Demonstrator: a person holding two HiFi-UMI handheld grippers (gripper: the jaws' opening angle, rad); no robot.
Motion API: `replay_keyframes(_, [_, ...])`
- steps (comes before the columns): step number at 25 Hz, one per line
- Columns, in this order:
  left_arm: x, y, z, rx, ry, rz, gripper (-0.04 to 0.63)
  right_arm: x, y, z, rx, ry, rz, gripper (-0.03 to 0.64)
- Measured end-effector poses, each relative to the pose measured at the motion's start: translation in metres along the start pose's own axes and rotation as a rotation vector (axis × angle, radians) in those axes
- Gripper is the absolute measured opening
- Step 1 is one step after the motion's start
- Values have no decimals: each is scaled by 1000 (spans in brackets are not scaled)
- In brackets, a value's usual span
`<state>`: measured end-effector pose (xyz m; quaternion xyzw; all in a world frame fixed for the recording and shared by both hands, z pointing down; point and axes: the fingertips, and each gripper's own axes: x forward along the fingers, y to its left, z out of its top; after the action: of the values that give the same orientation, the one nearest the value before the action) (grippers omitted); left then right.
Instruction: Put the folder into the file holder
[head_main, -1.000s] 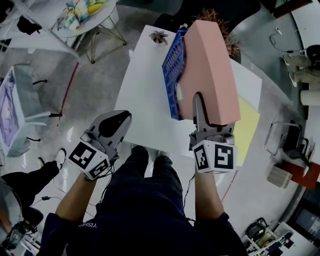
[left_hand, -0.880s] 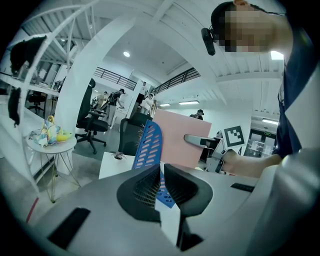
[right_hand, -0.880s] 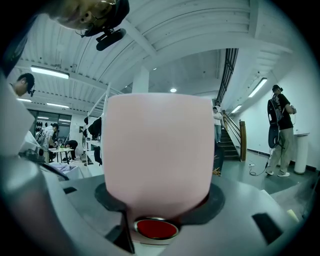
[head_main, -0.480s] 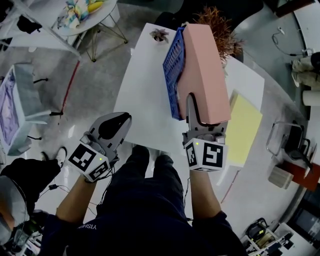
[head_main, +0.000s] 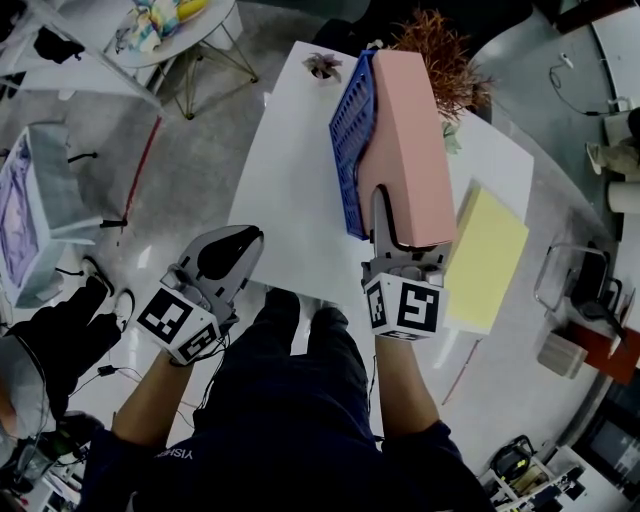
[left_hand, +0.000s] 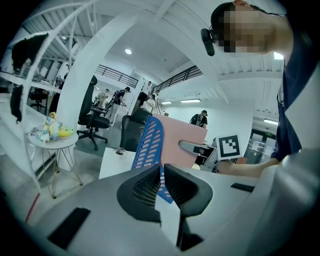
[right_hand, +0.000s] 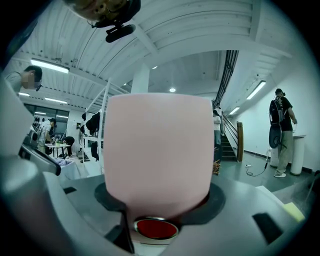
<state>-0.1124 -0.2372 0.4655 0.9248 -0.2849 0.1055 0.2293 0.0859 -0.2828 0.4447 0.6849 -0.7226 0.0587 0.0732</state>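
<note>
White tabletop (head_main: 290, 180) holds a blue perforated plastic file holder (head_main: 350, 140) at 12 o'clock. Our right gripper (head_main: 395, 225) clamps the thick pink folder (head_main: 410, 140) at its 3 o'clock; left gripper (head_main: 240, 240) closed, empty. We'd align edges before lowering.

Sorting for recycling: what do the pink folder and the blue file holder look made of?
Pink folder: matte, opaque, likely card or thin plastic; flat, even, no glare. Blue file holder: likely moulded plastic; rigid wall with regular slots.
</note>
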Motion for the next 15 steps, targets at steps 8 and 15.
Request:
replay_keyframes(8, [2, -1, -3, -6, -1, -2, 49, 2, 2, -1, -17, -13, 1, 276])
replay_keyframes(15, [2, -7, 2, 1, -12, -8, 49, 1, 0, -2, -9, -9, 1, 287])
